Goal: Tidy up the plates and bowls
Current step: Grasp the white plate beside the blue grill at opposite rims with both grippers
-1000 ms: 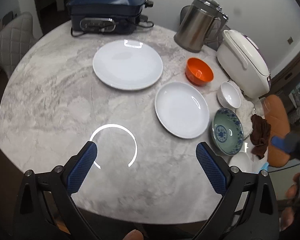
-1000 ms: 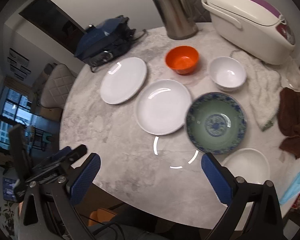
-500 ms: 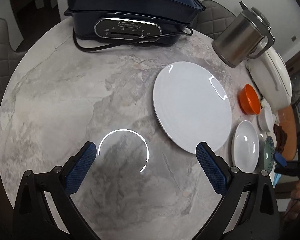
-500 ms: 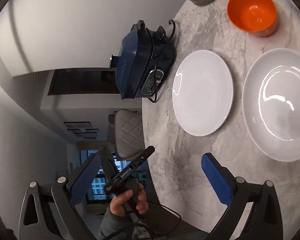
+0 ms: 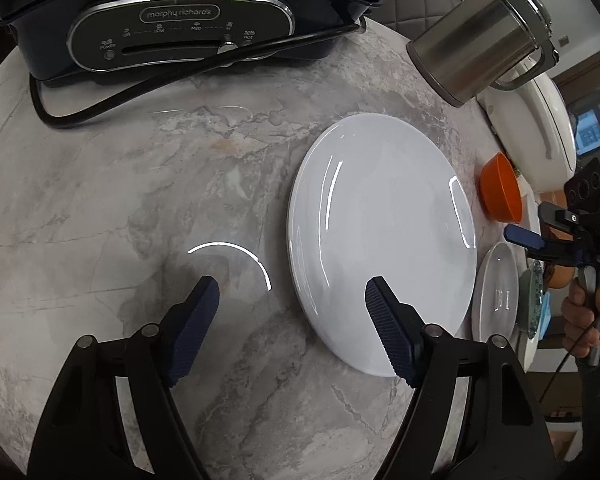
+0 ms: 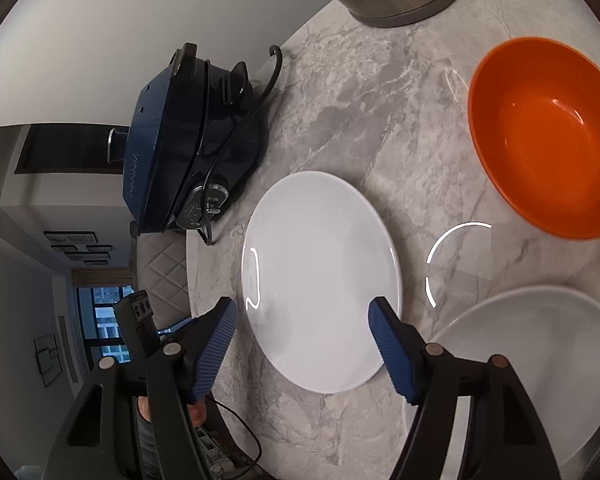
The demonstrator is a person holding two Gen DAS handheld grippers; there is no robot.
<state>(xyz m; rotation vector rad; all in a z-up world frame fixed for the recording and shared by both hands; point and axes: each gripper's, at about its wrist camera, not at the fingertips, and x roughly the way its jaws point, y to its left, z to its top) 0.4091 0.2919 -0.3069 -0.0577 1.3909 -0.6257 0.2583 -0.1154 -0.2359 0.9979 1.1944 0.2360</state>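
Both tongs just narrowing, nothing gripped: left tongs (image 5: 290,304) and right tongs (image 6: 302,322) apart, flanking the large white plate (image 5: 380,240) on the table (image 5: 140,200).

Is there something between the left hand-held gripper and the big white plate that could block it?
Nothing visible does. The left hand-held gripper has just been closing partly, with nothing between its fingers. One finger already hangs over the near edge of the big white plate; the other is over bare marble table.
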